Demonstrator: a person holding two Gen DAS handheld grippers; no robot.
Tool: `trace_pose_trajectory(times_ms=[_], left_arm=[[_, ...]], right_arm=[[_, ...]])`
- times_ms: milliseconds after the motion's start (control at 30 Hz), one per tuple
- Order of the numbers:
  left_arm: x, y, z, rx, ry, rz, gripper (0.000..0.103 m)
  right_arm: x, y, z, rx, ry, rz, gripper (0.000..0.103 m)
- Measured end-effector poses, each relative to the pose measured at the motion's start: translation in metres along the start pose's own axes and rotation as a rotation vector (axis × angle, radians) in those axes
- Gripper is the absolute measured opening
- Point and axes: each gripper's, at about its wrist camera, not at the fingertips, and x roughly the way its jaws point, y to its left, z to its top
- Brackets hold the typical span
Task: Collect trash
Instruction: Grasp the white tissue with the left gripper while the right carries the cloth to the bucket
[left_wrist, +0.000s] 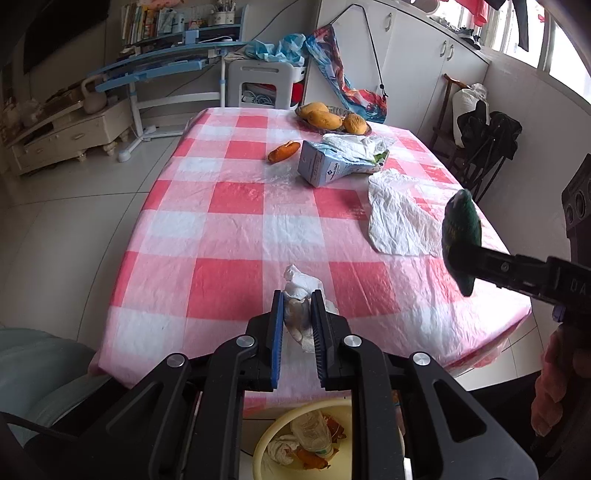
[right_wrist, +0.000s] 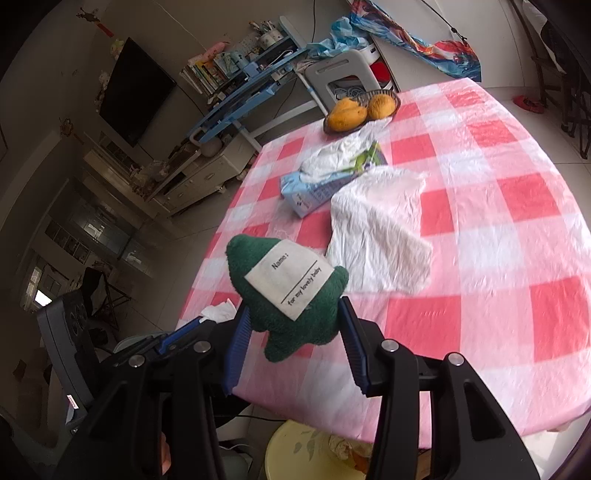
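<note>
Trash in hand first: a crumpled tissue (left_wrist: 298, 310) sits clamped between the blue pads of the left claw (left_wrist: 297, 325), low centre of the left wrist view, at the near edge of the checked table (left_wrist: 221, 236). It looks feather-light and soft, so a pinch on its bunched middle should hold it; thin loose corners would likely tear or slip. Below the claw, at the bottom of the frame, a yellow bin (left_wrist: 266, 439) already holds wrappers and paper, probably where the tissue goes.

The right claw (right_wrist: 291, 325) is closed on a green plush toy (right_wrist: 284, 291) with a white name label, lower centre of its view; it squashes easily.

Further out, a white plastic bag (left_wrist: 397, 218) lies flat at the right of the table, limp and slick, best gathered at a fold. Beyond it rests a blue carton (left_wrist: 325, 166) stuffed with paper, light but crushable, a bread roll (left_wrist: 283, 151), and a fruit bowl (left_wrist: 332, 118) at the far edge
</note>
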Motion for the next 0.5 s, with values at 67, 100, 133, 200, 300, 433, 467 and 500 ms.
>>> trace_pose_trajectory(times_ms=[67,100,133,200,300,433,467,500], left_arm=[[-0.008,-0.001,-0.008,0.007,0.001,0.005,0.015],[-0.012,-0.001,-0.011,0.010,0.000,0.006,0.015],[-0.016,-0.001,-0.015,0.014,-0.001,0.007,0.015],[-0.023,-0.001,-0.021,0.019,-0.002,0.007,0.015],[-0.032,-0.001,-0.029,0.027,-0.004,0.009,0.015],[-0.042,0.002,-0.039,0.028,0.000,0.007,0.015],[-0.043,0.002,-0.042,0.029,0.002,0.007,0.015],[-0.045,0.003,-0.045,0.030,0.005,0.006,0.015]], right_arm=[[0.002,0.005,-0.015,0.000,0.022,0.002,0.046],[0.002,0.007,-0.023,0.000,0.031,0.003,0.046],[0.002,0.009,-0.030,0.000,0.040,0.003,0.046],[0.002,0.013,-0.043,0.003,0.055,0.004,0.046],[0.000,0.017,-0.060,0.010,0.077,0.003,0.046],[0.000,0.023,-0.083,0.014,0.117,-0.003,0.046],[0.000,0.025,-0.088,0.011,0.126,-0.007,0.046],[0.001,0.026,-0.092,0.010,0.134,-0.010,0.046]])
